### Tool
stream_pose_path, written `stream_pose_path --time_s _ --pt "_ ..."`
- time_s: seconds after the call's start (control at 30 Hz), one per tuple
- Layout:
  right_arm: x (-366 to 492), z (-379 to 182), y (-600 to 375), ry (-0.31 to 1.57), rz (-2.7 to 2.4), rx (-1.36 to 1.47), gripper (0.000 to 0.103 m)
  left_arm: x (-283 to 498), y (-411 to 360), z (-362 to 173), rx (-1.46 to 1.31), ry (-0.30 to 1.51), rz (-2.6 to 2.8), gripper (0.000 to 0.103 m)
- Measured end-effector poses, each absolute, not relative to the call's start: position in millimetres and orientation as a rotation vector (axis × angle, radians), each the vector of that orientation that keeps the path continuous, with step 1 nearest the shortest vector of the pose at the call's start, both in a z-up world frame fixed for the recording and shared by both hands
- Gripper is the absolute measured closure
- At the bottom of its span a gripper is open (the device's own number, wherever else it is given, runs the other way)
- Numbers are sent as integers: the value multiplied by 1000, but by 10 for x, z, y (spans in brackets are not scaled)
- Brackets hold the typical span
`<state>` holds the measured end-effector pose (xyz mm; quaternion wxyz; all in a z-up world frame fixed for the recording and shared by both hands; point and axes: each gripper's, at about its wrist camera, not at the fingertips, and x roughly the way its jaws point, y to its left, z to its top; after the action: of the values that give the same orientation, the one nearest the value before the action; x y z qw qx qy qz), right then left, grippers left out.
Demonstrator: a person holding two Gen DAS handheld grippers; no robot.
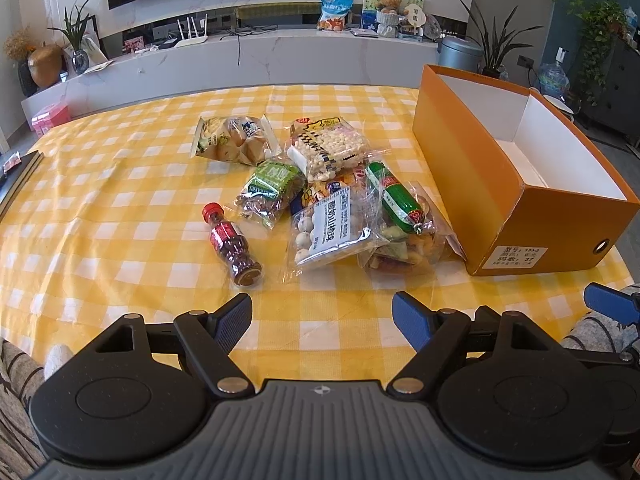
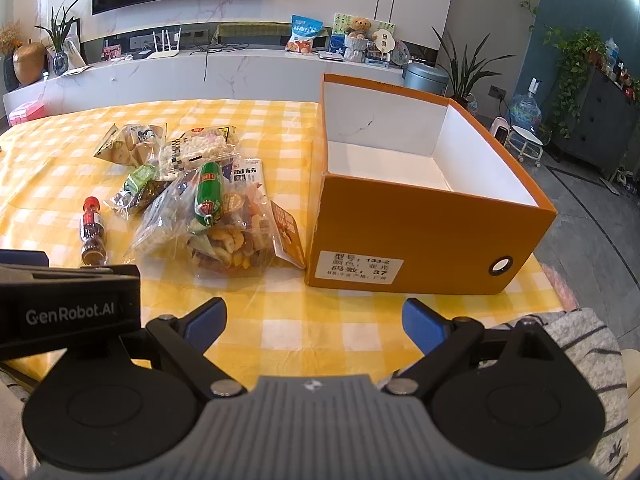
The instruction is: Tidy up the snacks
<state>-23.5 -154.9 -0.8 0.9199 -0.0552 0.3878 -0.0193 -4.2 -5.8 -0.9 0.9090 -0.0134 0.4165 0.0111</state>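
Note:
A pile of snack bags lies mid-table: a bread bag [image 1: 234, 140], a puffed-rice bag [image 1: 330, 152], a green nut bag [image 1: 270, 192], a clear bag of white balls [image 1: 330, 232], a mixed-cracker bag [image 1: 404, 248] and a green sausage [image 1: 394, 196] on top. A small red-capped bottle [image 1: 232, 242] lies left of the pile. An empty orange box [image 1: 500, 184] stands to the right. My left gripper [image 1: 322, 320] hovers open near the front edge, holding nothing. My right gripper [image 2: 314, 322] is open before the orange box [image 2: 408, 240], also holding nothing; the cracker bag [image 2: 236, 240] touches the box.
A yellow checked cloth [image 1: 120, 208] covers the table. A dark book [image 1: 20, 176] lies at the left edge. Behind the table runs a marble TV shelf [image 1: 260, 56] with plants and a teddy. The left gripper's body [image 2: 68, 304] shows at the right view's left.

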Motion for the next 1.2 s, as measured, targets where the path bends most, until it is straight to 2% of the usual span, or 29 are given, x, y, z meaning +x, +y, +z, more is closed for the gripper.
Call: stream_pose_path --time_s 1.2 --pt "-248 -52 -1539 814 -43 -126 11 -64 -56 -46 -24 879 31 9"
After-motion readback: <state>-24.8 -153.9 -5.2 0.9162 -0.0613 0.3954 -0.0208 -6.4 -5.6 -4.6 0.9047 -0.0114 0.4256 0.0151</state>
